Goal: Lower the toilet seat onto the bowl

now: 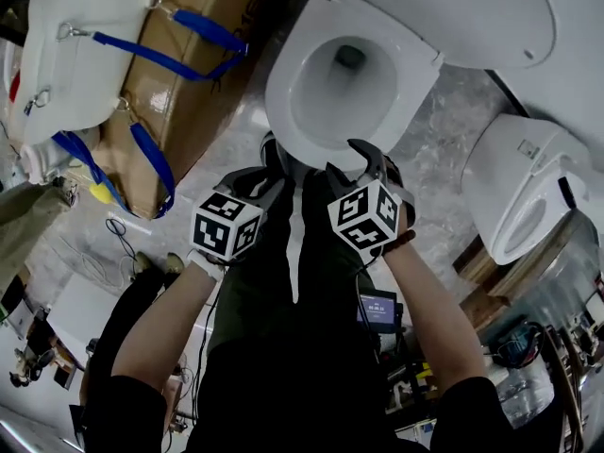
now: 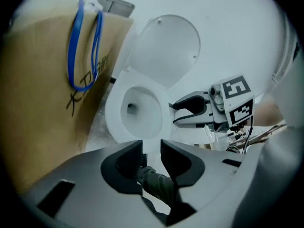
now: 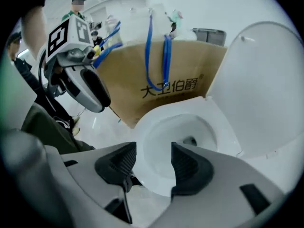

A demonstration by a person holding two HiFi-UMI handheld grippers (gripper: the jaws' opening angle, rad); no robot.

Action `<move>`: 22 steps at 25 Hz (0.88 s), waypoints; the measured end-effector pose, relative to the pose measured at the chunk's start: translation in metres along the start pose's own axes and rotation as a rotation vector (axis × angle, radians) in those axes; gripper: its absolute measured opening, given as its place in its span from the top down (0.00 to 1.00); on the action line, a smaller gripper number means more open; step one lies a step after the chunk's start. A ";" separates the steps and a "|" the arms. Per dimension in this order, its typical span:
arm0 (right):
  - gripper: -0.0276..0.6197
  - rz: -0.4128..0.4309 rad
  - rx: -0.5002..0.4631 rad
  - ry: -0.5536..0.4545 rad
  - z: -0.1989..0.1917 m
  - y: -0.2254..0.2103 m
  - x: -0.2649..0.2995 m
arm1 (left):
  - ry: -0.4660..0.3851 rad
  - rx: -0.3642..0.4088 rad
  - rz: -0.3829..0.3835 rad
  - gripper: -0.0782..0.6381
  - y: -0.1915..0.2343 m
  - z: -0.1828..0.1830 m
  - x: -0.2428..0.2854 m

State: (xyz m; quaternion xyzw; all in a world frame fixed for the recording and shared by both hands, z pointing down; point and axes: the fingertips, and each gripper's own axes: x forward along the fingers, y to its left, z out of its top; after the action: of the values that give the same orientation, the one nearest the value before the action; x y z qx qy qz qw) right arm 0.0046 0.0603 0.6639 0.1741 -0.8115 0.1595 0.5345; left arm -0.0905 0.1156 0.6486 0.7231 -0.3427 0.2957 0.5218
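Observation:
The white toilet bowl (image 1: 344, 88) stands just ahead of me, and the same toilet bowl (image 2: 135, 109) (image 3: 183, 137) shows in both gripper views. A white oval lid (image 1: 444, 8) stands raised behind it; the lid (image 2: 166, 51) (image 3: 266, 89) is upright. A flat white ring lies around the bowl's opening; whether it is the seat or the bare rim I cannot tell. My left gripper (image 1: 274, 166) (image 2: 152, 152) and right gripper (image 1: 363, 157) (image 3: 153, 163) hover side by side at the bowl's front edge. Both are open, touch nothing, and hold nothing.
A cardboard box (image 1: 193, 59) with a white bag (image 1: 80, 50) and blue straps stands close on the bowl's left. A second white toilet (image 1: 528, 187) sits at the right. My legs are below the grippers. People stand far off in the right gripper view.

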 end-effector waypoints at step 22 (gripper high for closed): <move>0.86 -0.221 0.377 -0.569 0.136 -0.021 -0.389 | -0.498 0.310 -0.184 0.78 -0.263 0.208 -0.280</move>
State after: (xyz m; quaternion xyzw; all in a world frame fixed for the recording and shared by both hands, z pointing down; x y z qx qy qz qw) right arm 0.0466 0.0246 0.2554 0.3938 -0.8604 0.1928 0.2598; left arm -0.0291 0.0264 0.2250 0.8724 -0.3438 0.1096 0.3298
